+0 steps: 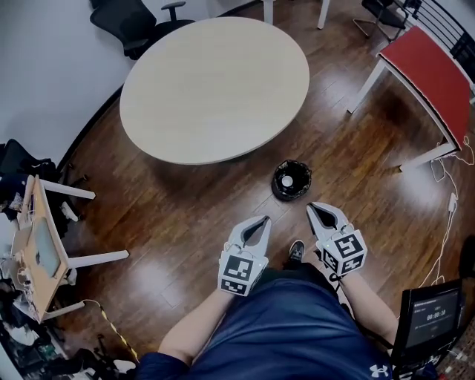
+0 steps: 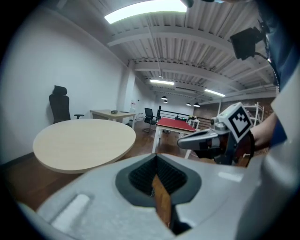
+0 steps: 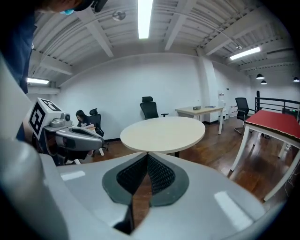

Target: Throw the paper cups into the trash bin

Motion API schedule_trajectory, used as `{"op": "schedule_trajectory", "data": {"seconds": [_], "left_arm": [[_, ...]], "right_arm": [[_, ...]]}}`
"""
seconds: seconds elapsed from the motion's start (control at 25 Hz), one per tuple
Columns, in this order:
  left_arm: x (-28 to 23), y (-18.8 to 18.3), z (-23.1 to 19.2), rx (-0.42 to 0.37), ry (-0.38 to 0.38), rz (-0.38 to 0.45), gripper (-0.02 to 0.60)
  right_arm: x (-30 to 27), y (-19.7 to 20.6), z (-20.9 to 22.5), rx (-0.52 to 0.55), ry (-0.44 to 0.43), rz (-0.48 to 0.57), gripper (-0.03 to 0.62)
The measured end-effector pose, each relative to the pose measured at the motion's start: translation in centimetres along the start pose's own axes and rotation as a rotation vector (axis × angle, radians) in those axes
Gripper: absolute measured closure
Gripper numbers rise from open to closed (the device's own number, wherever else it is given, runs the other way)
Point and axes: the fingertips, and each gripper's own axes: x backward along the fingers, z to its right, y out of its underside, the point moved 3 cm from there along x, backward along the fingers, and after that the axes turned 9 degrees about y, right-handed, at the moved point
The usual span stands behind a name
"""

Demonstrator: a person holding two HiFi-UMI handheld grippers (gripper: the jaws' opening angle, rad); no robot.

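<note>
A black trash bin (image 1: 291,180) stands on the wooden floor just below the round table, and a white paper cup (image 1: 286,180) lies inside it. Both grippers hang close in front of the person's body, a little nearer than the bin. My left gripper (image 1: 266,220) is shut with nothing between its jaws; its tips also meet in the left gripper view (image 2: 156,155). My right gripper (image 1: 312,206) is shut and empty too, its tips together in the right gripper view (image 3: 147,153). No cup shows on the table.
The round beige table (image 1: 215,89) fills the upper middle, bare on top. A red-topped table (image 1: 434,74) with white legs stands at the right, a black office chair (image 1: 130,22) at the back left, a wooden stand (image 1: 37,245) at the left, a screen (image 1: 434,315) at the lower right.
</note>
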Motion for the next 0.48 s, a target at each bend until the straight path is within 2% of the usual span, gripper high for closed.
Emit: {"op": "schedule_trajectory", "data": {"seconds": [0.2, 0.36, 0.48], "left_arm": [[1.2, -2.1, 2.9, -0.101, -0.017, 0.030, 0.578], [2.2, -3.8, 2.7, -0.118, -0.026, 0.069, 0.578], [2.4, -4.7, 2.4, -0.102, -0.033, 0.104, 0.578]], "right_arm": [[2.5, -1.7, -0.7, 0.030, -0.009, 0.073, 0.583], [2.9, -3.8, -1.9, 0.059, -0.036, 0.143, 0.583], [3.0, -5.1, -2.5, 0.073, -0.047, 0.169, 0.583]]}}
